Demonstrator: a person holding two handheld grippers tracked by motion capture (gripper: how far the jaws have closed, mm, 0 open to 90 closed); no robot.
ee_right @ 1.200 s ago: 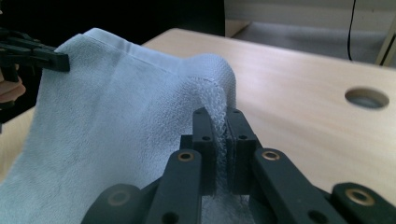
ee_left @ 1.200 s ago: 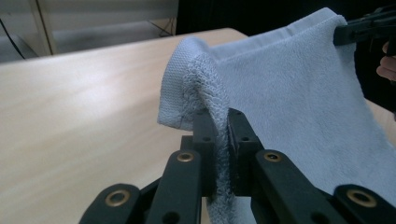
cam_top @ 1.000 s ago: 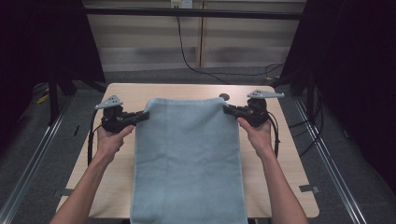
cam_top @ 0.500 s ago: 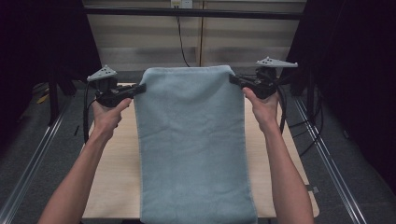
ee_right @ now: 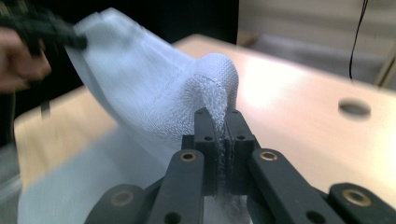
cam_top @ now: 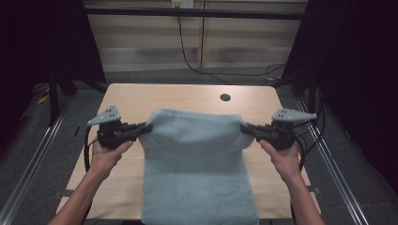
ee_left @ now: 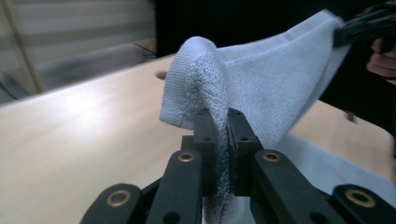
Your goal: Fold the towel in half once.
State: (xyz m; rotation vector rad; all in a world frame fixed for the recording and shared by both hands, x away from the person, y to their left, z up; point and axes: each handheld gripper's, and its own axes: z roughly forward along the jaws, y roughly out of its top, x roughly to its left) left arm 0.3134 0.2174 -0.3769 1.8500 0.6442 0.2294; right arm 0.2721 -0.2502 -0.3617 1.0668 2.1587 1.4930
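Fingers: left gripper (cam_top: 146, 128) and right gripper (cam_top: 245, 129) each pinch a far corner of the towel (cam_top: 199, 178).
Towel: far edge lifted, length running toward the person, near end draped off the table (cam_top: 187, 96).
Reach: both hands equally near.

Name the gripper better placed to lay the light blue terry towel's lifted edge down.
Neither, probably: left gripper and right gripper each clamp a corner of the light blue terry towel at matching height.

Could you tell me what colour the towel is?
Light blue; the towel shows best in the high view.
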